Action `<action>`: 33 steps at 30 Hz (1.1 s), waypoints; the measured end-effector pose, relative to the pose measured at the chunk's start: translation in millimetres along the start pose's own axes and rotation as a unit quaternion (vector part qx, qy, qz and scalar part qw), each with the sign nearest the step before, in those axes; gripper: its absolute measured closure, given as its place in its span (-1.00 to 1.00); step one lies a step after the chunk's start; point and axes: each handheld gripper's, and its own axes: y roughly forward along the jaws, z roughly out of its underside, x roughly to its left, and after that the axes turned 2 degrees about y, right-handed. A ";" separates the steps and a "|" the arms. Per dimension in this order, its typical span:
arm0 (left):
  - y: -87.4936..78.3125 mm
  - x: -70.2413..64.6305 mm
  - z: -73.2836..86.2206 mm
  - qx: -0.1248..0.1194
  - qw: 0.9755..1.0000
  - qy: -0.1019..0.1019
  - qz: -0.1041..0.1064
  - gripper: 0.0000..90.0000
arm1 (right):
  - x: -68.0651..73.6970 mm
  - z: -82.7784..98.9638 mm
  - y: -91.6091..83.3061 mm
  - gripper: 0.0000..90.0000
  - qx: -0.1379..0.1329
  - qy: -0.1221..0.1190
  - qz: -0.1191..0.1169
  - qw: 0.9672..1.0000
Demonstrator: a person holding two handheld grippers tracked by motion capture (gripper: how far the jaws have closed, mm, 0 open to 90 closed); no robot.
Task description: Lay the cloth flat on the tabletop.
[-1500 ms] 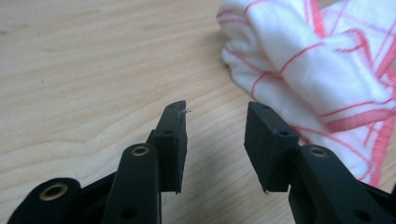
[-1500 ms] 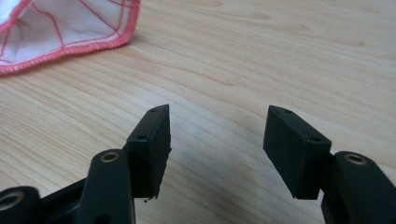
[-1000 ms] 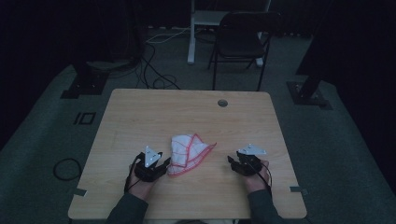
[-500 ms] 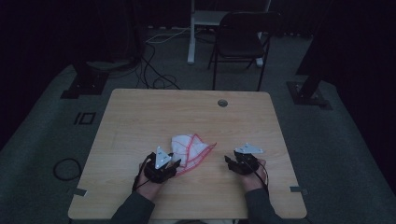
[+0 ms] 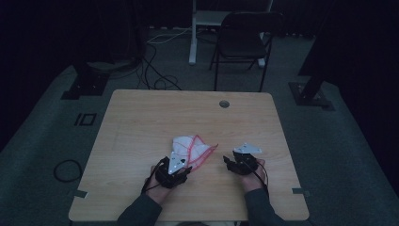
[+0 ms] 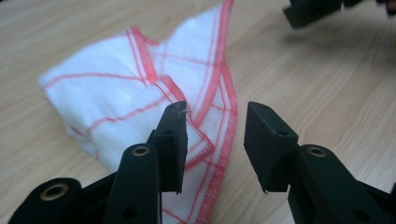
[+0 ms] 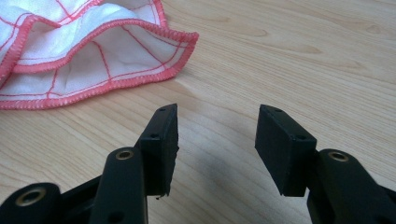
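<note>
cloth (image 5: 193, 149) crumpled mid-table (image 5: 141, 117), near edge hidden by my left tongs (image 6: 212, 140) | left jaws just narrowed, apart over hem, not gripping | right tongs (image 7: 217, 149) open, empty, beside cloth

This is a recording studio or lab set up for filming handwork, not a home or a shop. A single plain wooden worktop (image 5: 188, 117) stands alone on grey carpet (image 5: 42, 141), and the surroundings fall away into darkness on every side (black drapes or unlit walls, it is hard to say which). Heavy black stand bases (image 5: 84, 84) sit on the floor at the left and right (image 5: 313, 94) of the worktop, and loose cables (image 5: 155, 70) snake across the carpet behind it. A black folding chair (image 5: 242, 44) waits at the far side beside the white leg of another table (image 5: 194, 33). The worktop has a round cable grommet (image 5: 224, 103), as office desks do.
</note>
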 end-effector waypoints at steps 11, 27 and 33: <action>16.5 8.7 5.9 0.026 0.999 0.016 -0.031 0.33 | 2.6 -3.3 3.5 0.08 0.000 -0.004 -0.006 1.000; 7.8 36.3 -6.4 0.018 0.997 -0.013 -0.071 1.00 | 8.7 -12.4 20.0 0.09 0.003 -0.010 -0.015 1.000; 8.9 38.6 -14.1 0.009 0.997 -0.008 -0.075 0.81 | 11.1 -23.6 26.7 0.11 0.000 -0.017 -0.021 1.000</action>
